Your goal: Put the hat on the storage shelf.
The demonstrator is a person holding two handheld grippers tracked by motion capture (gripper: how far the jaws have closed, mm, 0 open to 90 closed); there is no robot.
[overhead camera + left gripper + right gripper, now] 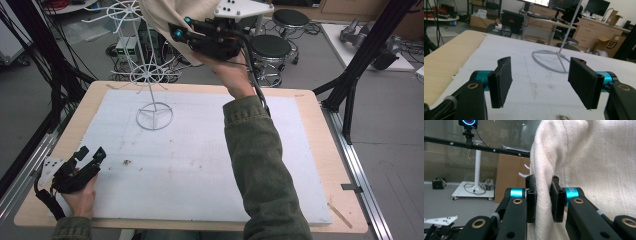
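Cream cloth pinched in right tongs, left tongs agape

Cloth: cream, plain weave. Wire stand: white. Mat: white, brown specks. Table: light wood. Sleeve: olive green. Right gripper: black, teal collars, brass pins.

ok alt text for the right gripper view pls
The right hand-held gripper pinches a fold of cream woven cloth between its two black jaws. Behind, at left, are a white stand and a cardboard panel.
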